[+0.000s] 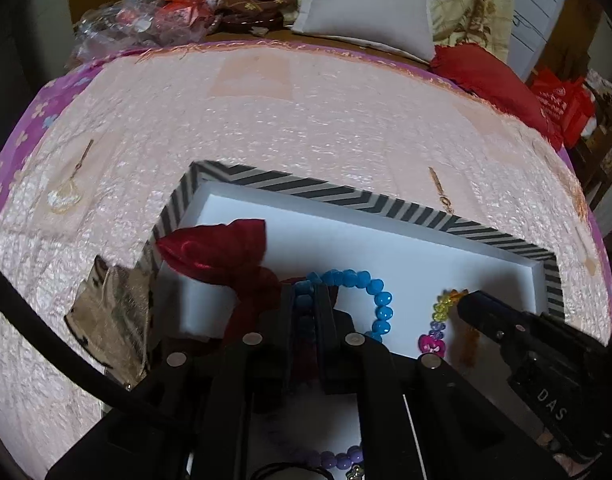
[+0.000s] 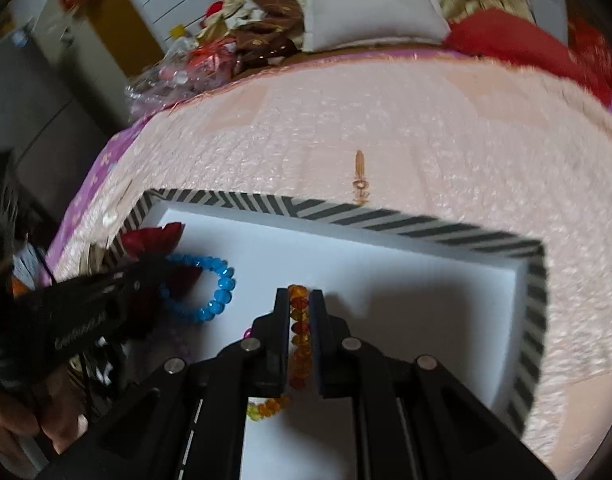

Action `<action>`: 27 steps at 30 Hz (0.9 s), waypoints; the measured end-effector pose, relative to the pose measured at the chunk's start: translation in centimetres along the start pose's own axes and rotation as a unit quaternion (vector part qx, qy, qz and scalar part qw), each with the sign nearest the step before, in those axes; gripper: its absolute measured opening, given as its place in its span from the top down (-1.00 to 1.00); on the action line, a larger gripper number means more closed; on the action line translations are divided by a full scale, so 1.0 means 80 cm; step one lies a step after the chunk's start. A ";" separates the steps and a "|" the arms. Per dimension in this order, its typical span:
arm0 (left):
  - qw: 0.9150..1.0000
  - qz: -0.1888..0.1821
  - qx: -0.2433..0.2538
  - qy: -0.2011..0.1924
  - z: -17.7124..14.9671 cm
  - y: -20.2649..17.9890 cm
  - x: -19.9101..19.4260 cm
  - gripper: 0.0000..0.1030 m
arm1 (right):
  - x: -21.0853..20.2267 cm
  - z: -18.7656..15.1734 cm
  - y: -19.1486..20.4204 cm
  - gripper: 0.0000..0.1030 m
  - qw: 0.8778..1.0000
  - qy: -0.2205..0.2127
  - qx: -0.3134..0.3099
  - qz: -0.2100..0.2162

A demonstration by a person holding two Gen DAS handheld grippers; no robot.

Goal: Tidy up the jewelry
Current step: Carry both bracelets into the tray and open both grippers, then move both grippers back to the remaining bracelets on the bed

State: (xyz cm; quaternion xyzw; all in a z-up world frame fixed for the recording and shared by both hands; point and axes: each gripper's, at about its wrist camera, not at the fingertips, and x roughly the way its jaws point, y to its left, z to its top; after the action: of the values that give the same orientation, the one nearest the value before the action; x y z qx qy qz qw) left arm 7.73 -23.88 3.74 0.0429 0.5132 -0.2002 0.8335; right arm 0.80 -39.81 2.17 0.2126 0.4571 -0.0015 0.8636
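Both my jaws are pinching beads: the left gripper [image 1: 305,300] has its jaws closed on the blue faceted-bead bracelet [image 1: 380,300], and the right gripper [image 2: 299,304] has its jaws pressed nearly together on the amber-and-yellow bead bracelet [image 2: 299,334]. Each strand runs lengthwise between the fingers, along my pointing line, and its loose loop hangs or lies beyond.

Both bracelets sit over the white foam floor of the shallow tray with black-and-white chevron rim [image 1: 346,192], which rests on the pink quilted bed [image 1: 306,112]. My blue one is toward the tray's left end, beside a crumpled red satin pouch [image 1: 218,252]; the amber one is mid-tray, with open foam reaching to the right corner. So the right gripper is nearer the free space.

White letters on the right gripper's body seem to read "DAS"; lettering on the left one is too blurred.
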 end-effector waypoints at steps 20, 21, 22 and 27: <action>0.996 0.036 0.013 -0.085 -0.083 0.001 -0.112 0.11 | -0.142 -0.090 0.025 0.07 0.995 -0.081 -0.048 -0.020; 0.996 0.036 0.014 -0.086 -0.089 -0.002 -0.116 0.11 | -0.146 -0.096 0.028 0.07 0.995 -0.080 -0.051 -0.021; 0.996 0.035 0.015 -0.087 -0.093 -0.002 -0.119 0.11 | -0.149 -0.101 0.031 0.07 0.995 -0.080 -0.053 -0.021; 0.994 0.041 0.024 -0.096 -0.127 -0.011 -0.139 0.11 | -0.171 -0.134 0.043 0.07 0.994 -0.084 -0.067 -0.026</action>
State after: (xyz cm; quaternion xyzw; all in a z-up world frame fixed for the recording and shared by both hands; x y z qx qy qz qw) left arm -5.47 -18.63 8.78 0.0650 0.4234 -0.1813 0.8852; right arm -14.92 -35.35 8.95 0.1416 0.3873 -0.0114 0.9109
